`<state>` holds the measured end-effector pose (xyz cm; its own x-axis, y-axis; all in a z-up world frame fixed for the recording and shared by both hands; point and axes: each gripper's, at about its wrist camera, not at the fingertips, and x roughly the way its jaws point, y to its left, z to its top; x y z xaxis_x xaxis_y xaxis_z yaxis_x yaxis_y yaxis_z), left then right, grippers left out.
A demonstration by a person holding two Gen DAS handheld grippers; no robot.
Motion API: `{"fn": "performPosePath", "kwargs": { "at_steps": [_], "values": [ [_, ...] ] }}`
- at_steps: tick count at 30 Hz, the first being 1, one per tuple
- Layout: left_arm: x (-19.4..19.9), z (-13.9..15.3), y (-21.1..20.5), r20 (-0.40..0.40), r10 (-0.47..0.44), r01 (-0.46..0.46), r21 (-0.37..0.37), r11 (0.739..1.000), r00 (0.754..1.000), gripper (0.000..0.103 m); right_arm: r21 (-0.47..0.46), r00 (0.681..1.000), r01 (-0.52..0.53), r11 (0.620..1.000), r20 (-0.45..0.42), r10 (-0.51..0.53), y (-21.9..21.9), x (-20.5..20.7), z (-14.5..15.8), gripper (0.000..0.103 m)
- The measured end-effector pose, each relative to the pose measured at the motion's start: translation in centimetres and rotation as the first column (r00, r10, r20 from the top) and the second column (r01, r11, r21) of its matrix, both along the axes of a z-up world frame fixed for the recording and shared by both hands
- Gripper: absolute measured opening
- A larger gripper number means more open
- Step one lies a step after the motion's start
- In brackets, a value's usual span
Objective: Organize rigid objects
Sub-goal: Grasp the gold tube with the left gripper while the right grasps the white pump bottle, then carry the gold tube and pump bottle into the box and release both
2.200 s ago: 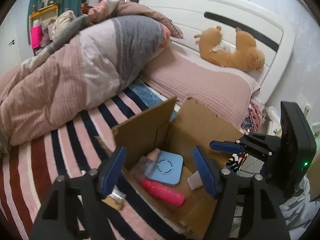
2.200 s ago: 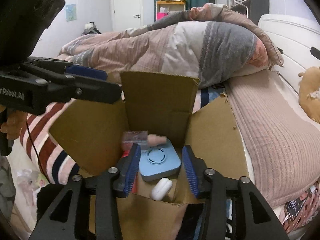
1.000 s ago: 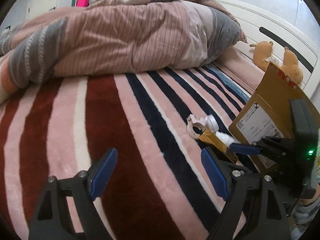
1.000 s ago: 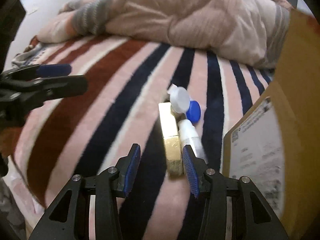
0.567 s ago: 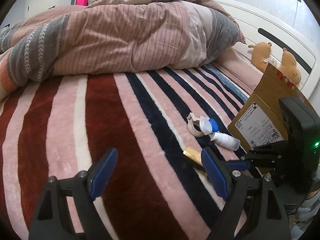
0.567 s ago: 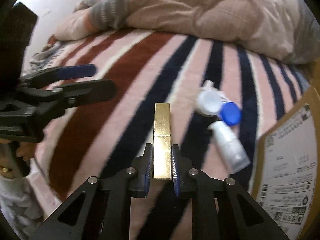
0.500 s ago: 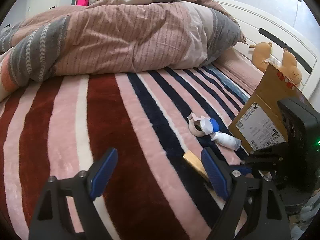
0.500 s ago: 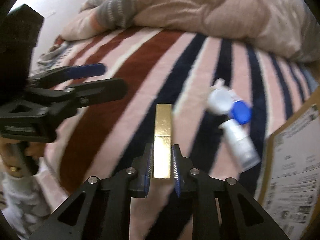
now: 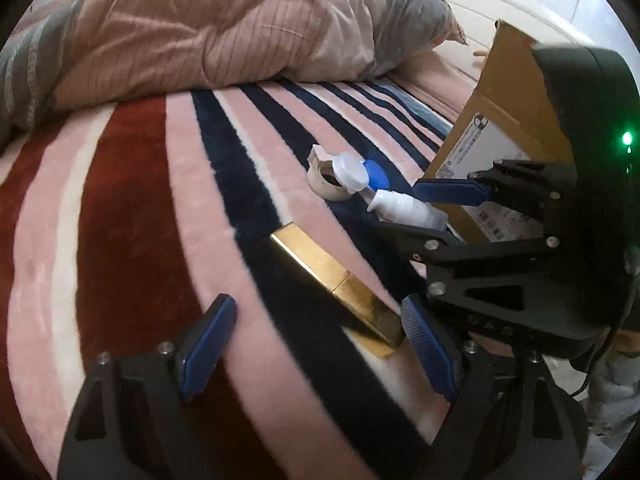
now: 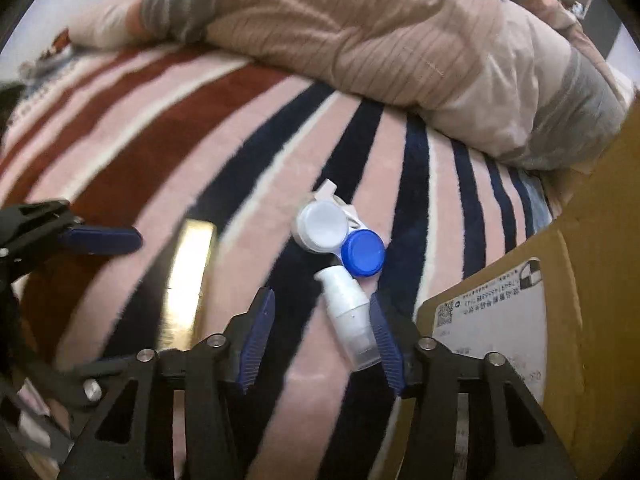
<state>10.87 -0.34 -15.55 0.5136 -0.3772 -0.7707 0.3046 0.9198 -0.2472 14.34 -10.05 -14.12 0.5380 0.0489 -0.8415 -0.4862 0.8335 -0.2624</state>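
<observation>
A gold rectangular bar (image 9: 340,280) lies flat on the striped blanket (image 9: 132,216), between the open jaws of my left gripper (image 9: 320,344). It also shows blurred in the right wrist view (image 10: 188,280). My right gripper (image 10: 320,340) is open and empty, its jaws around a small white pump bottle (image 10: 350,316) lying on the blanket. A white-and-blue contact lens case (image 10: 340,240) lies just beyond the bottle, with a roll of tape (image 9: 324,176) beside it. The right gripper also shows in the left wrist view (image 9: 452,216).
A cardboard box (image 10: 560,280) with a white label stands at the right, its flap up. A bunched pink and grey duvet (image 10: 380,40) fills the back of the bed. A white headboard (image 9: 500,4) is behind the box.
My right gripper has let go of the gold bar, which now lies on the blanket, and has moved right over the white bottle. My left gripper has moved in around the gold bar.
</observation>
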Motion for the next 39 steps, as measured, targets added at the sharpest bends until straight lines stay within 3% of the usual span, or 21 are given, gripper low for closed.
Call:
{"fn": "performPosePath", "kwargs": {
  "at_steps": [2,4,6,8,11,14,19,21,26,30,39],
  "values": [
    [0.3,0.0,-0.2,-0.008,0.006,-0.007,-0.03,1.0,1.0,0.074,-0.01,1.0,0.002,1.0,0.026,-0.002,-0.4,0.2,-0.1,0.038],
    [0.4,-0.1,-0.6,-0.011,0.007,-0.007,-0.027,1.0,1.0,0.057,-0.005,0.999,0.007,1.0,0.039,-0.006,-0.9,0.3,0.1,0.038],
    [0.6,-0.1,-0.9,-0.013,0.004,-0.004,-0.031,0.999,1.0,0.048,-0.028,1.0,-0.003,1.0,0.03,0.004,-0.8,0.7,-0.2,0.038],
    [0.6,-0.2,-1.2,-0.011,0.012,-0.012,-0.021,1.0,1.0,0.044,-0.047,1.0,-0.019,0.999,0.005,0.019,-1.0,1.0,-0.7,0.038],
    [0.5,0.0,-1.4,-0.01,0.0,0.0,-0.006,1.0,1.0,0.035,-0.054,0.999,-0.033,0.998,-0.033,0.031,-1.1,1.1,-1.3,0.024],
    [0.2,0.7,-0.9,-0.01,-0.019,0.019,0.006,1.0,1.0,0.022,-0.013,0.998,-0.038,0.999,-0.055,0.038,-1.2,0.7,-0.9,0.023],
    [0.3,0.9,-0.1,-0.043,-0.037,0.037,0.006,0.999,0.998,0.021,0.127,0.987,-0.041,0.991,-0.151,0.06,-1.3,-1.1,0.1,0.022],
    [0.5,0.5,-0.6,-0.043,-0.038,0.038,0.007,0.999,0.998,0.023,0.11,0.985,-0.042,0.993,-0.159,0.06,-1.1,-1.6,0.0,0.022],
    [0.5,-0.4,-1.7,-0.01,-0.01,0.011,0.06,0.998,1.0,0.015,0.08,0.987,-0.049,0.996,-0.15,0.06,-1.1,-1.7,-0.7,0.02],
    [0.4,0.1,-1.0,0.001,0.007,-0.007,0.063,0.998,1.0,0.015,0.081,0.991,-0.061,0.995,-0.115,0.07,-1.1,-2.6,0.0,0.02],
    [-2.1,4.3,0.9,0.093,0.046,-0.053,0.08,0.995,0.995,0.015,0.182,0.989,-0.137,0.974,-0.028,0.145,-0.3,-5.5,5.2,0.02]
  ]
}}
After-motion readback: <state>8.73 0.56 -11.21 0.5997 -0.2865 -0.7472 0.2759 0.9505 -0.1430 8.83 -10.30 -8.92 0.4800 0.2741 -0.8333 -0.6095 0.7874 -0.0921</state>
